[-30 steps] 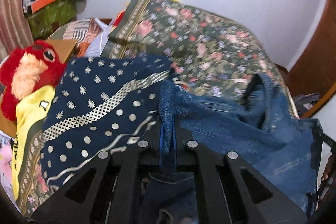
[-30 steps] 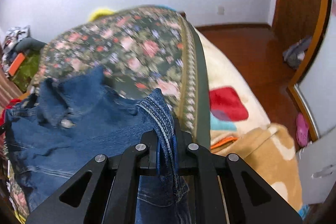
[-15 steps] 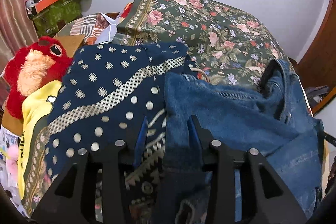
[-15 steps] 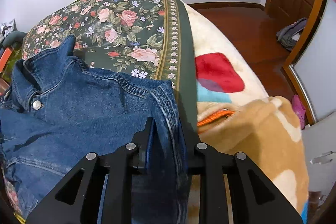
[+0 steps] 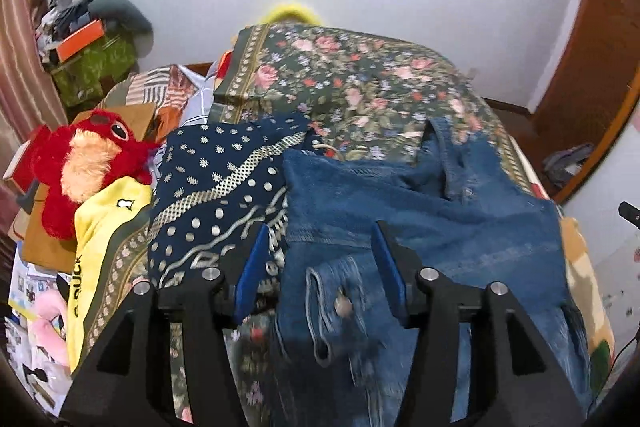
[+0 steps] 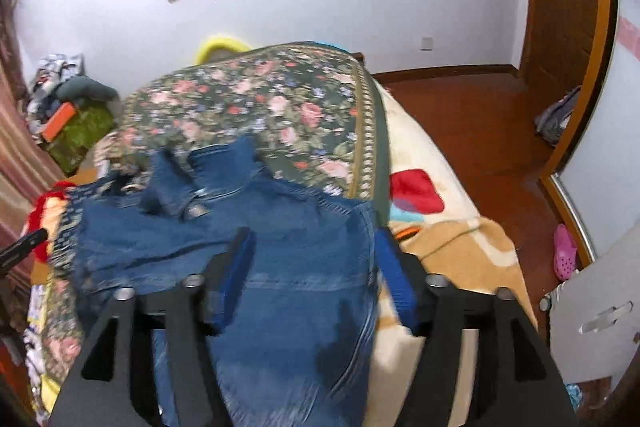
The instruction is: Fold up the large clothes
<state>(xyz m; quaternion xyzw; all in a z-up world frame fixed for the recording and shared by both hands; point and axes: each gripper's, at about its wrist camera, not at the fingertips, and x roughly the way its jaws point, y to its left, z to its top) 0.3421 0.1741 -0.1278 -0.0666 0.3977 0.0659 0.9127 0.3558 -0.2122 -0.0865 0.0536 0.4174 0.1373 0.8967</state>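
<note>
While the denim jacket [image 5: 420, 211] lies flat, left gripper [image 5: 320, 247] and right gripper [image 6: 316, 251] gape (holding nothing)

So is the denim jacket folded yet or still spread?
Partly folded: the denim jacket lies on the floral bedspread with one layer doubled over; both tongs are open.

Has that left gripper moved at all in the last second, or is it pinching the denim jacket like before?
Yes. The left gripper has let go and opened, drawing back toward the camera from the floral bedspread; the denim jacket lies flat between its fingers.
</note>
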